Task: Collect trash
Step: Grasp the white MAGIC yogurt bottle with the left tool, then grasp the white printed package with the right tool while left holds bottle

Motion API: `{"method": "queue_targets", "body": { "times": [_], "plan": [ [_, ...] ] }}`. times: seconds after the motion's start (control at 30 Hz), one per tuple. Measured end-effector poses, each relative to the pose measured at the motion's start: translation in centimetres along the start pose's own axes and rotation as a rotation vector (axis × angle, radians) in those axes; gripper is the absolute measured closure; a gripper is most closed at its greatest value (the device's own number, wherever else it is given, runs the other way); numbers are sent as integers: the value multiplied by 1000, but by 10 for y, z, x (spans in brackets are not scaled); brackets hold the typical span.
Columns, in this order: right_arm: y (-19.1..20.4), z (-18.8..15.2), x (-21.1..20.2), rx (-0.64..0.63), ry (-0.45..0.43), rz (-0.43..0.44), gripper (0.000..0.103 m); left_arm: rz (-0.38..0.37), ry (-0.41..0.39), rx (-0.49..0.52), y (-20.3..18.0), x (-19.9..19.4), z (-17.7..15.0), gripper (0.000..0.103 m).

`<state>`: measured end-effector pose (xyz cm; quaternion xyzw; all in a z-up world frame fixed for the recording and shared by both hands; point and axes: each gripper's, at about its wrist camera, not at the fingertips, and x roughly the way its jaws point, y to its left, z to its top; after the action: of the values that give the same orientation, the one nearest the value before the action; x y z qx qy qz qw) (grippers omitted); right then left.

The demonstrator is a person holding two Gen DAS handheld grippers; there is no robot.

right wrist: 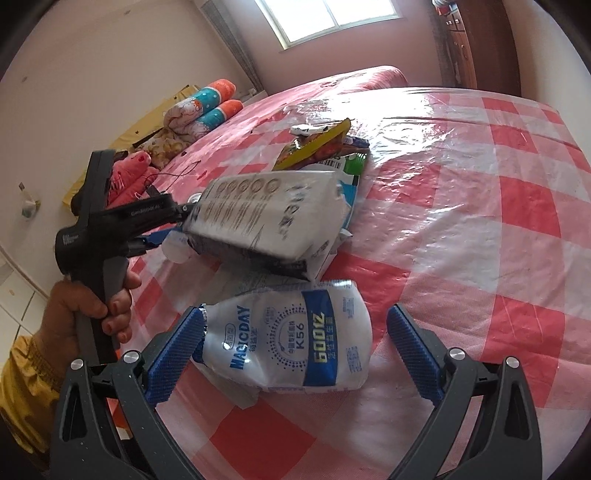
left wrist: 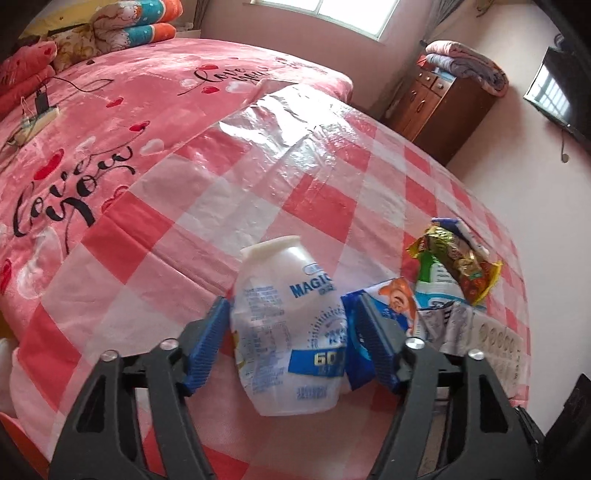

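A crushed white "Magicday" bottle (left wrist: 291,328) stands between the blue pads of my left gripper (left wrist: 288,339), which close in on its sides. A second crushed Magicday bottle (right wrist: 291,339) lies on its side on the checked plastic sheet between the wide-open pads of my right gripper (right wrist: 306,350); the left pad touches it, the right pad is apart. A pile of wrappers (left wrist: 454,269) and a white packet (right wrist: 266,218) lie close by. The left gripper's body (right wrist: 99,221) shows in the right wrist view, its tips hidden behind the packet.
The red-and-white checked plastic sheet (right wrist: 480,221) covers the foot of a pink bed (left wrist: 110,122). Folded quilts and pillows (left wrist: 122,26) lie at the headboard. A power strip with cable (left wrist: 37,114) lies on the bed. A wooden cabinet (left wrist: 439,103) stands by the wall.
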<state>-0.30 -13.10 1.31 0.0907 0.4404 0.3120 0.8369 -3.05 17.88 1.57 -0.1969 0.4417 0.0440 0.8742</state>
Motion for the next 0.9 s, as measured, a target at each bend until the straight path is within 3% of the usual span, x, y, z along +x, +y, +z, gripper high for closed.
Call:
{"method": "queue_targets", "body": {
  "times": [0.1,0.27,0.43,0.6,0.9],
  "plan": [
    [-2,4,-4,-7,-22,-19,5,-36,-3,-15,0,-1,-2,47],
    [2,16,-9,-41,-44,-70,5,-63,-6,-27,3,-4,-6,48],
    [23,30,-5,-198,-55,-162,5,-98,3,-38,10,-8,-10,48],
    [47,44,4,-334,-55,-176,5,-121,7,-51,21,-13,-13,48],
    [68,64,47,-470,41,-188,5,-114,-5,-36,36,-22,-19,48]
  ]
}}
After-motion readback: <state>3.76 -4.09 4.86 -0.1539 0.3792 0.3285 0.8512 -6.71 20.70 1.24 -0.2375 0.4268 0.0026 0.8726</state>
